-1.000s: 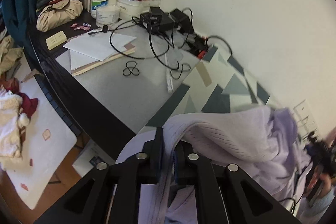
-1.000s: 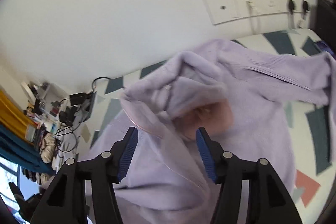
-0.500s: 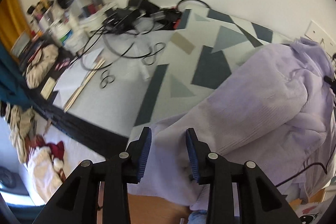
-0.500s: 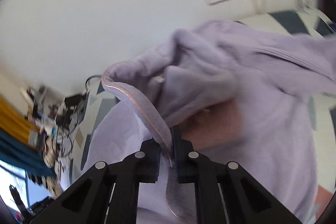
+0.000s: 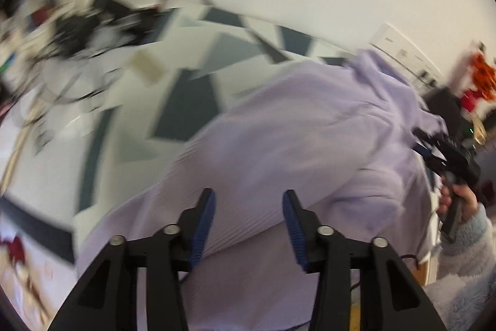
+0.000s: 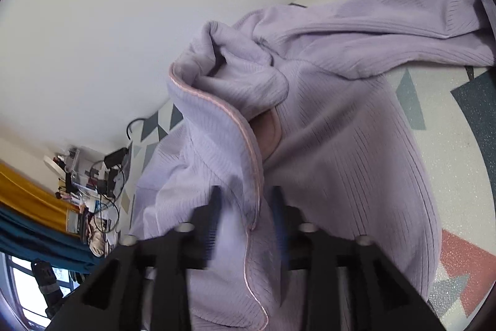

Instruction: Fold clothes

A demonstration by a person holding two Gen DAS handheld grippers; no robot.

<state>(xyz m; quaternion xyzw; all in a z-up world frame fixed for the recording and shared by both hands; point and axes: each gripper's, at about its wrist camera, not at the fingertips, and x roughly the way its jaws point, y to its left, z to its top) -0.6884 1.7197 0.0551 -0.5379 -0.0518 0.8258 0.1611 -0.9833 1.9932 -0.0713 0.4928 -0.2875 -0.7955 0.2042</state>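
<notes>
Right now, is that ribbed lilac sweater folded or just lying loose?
Not folded. The ribbed lilac sweater lies rumpled on the patterned table, collar bunched up and one sleeve flung out sideways.

Black two-finger grippers, blue ribbed pads

The left gripper and right gripper have black angular arms with round silver screws; a fuzzy pale-blue sleeve shows right of the left claw.

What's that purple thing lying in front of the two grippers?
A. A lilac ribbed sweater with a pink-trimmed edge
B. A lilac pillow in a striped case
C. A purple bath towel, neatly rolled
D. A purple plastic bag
A: the sweater is a rumpled lilac ribbed knit spread over the patterned table, with a sleeve stretched toward the wall and a thin pink edge trim running down toward the right gripper.
</notes>
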